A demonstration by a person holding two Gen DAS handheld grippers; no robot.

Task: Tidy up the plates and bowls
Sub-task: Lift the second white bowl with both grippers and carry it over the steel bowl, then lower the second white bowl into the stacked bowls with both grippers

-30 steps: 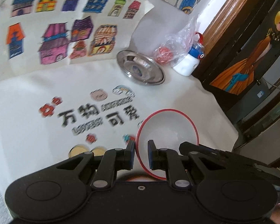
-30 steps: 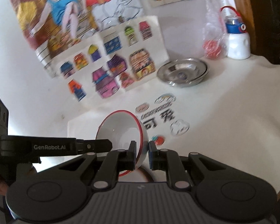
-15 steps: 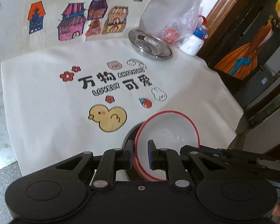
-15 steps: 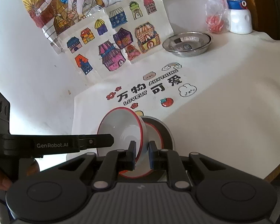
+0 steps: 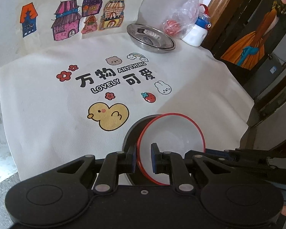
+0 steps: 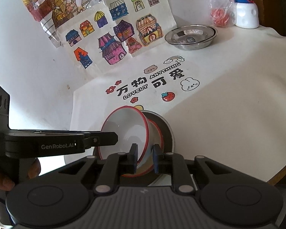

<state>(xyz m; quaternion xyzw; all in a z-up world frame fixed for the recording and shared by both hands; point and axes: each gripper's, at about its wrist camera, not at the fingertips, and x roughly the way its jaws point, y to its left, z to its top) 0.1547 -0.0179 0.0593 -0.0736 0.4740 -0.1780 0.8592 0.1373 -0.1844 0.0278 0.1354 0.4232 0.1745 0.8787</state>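
Observation:
A white bowl with a red rim (image 5: 173, 137) (image 6: 127, 131) is held tilted between both grippers. My left gripper (image 5: 144, 158) is shut on its near-left rim. My right gripper (image 6: 145, 159) is shut on its opposite rim. Under the bowl a second red-rimmed bowl (image 6: 158, 131) sits in a grey plate (image 6: 167, 127) (image 5: 130, 137) on the near part of the tablecloth. Stacked steel plates (image 5: 150, 38) (image 6: 191, 37) stand at the far side of the table. The left gripper's body (image 6: 57, 143) crosses the right wrist view.
The white printed tablecloth (image 5: 47, 105) covers the round table. A clear plastic bag (image 5: 179, 19) and a white bottle with a blue cap (image 5: 197, 30) stand behind the steel plates. House drawings (image 6: 112, 38) lean on the wall. The table edge (image 6: 276, 175) curves at near right.
Both grippers carried the bowl back toward me and down; it now sits over the grey plate and second bowl, which came into view. The steel plates look farther away.

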